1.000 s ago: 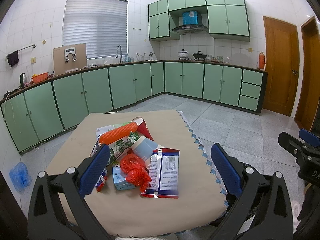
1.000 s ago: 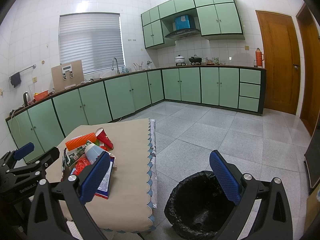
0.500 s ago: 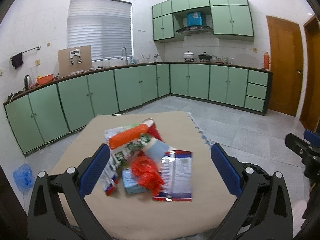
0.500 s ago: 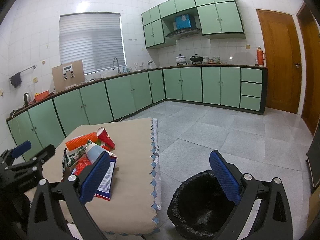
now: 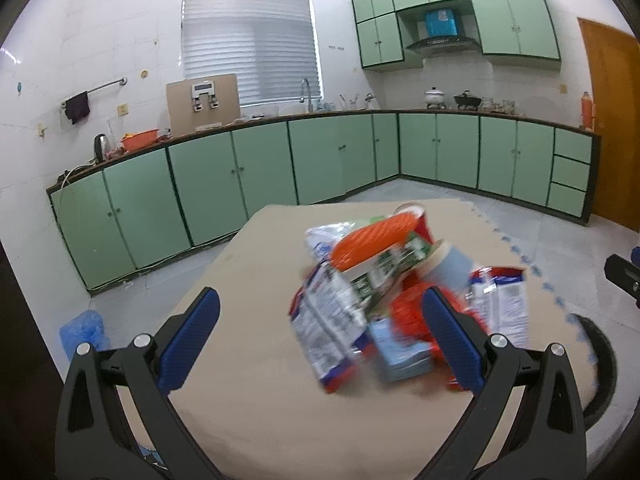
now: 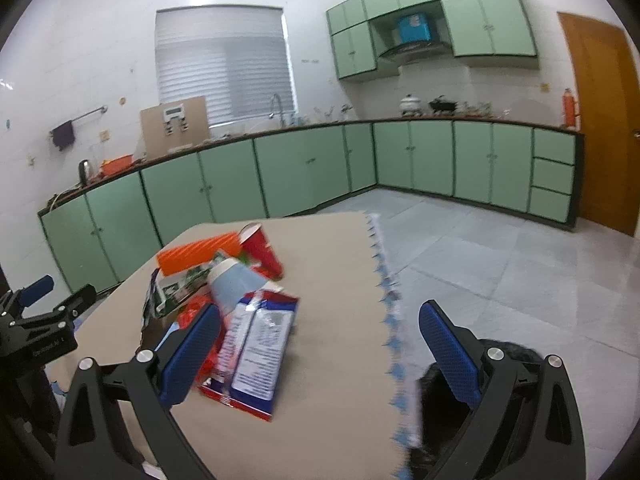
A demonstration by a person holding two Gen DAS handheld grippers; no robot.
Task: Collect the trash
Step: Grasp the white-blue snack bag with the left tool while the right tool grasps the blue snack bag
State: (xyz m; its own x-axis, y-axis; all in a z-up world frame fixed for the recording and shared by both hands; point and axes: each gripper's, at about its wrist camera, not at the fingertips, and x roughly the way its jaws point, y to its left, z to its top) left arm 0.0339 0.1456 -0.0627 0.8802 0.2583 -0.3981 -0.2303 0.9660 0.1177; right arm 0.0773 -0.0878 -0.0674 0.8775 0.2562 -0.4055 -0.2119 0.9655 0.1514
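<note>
A pile of trash lies on the beige table [image 5: 248, 264]: an orange ribbed wrapper [image 5: 368, 242], a red cup [image 6: 260, 250], a blue-and-white snack bag [image 6: 260, 344], a pale blue cup [image 6: 236, 286], red plastic netting [image 5: 412, 314] and a white packet [image 5: 328, 328]. My left gripper [image 5: 320, 340] is open and empty, just short of the pile's left side. My right gripper [image 6: 320, 348] is open and empty over the table's right part, with the snack bag by its left finger. A black-lined trash bin [image 6: 508, 360] stands on the floor right of the table.
Green cabinets [image 5: 248, 176] run along the far walls under a counter with kitchenware. A wooden door [image 6: 600, 120] is at the right. A blue bag [image 5: 82, 334] lies on the floor at left. The left gripper also shows in the right wrist view [image 6: 36, 320].
Both grippers have swung left and moved in toward the table. The pile now sits larger and further right in the left view, and under the right gripper. Both stay open.
</note>
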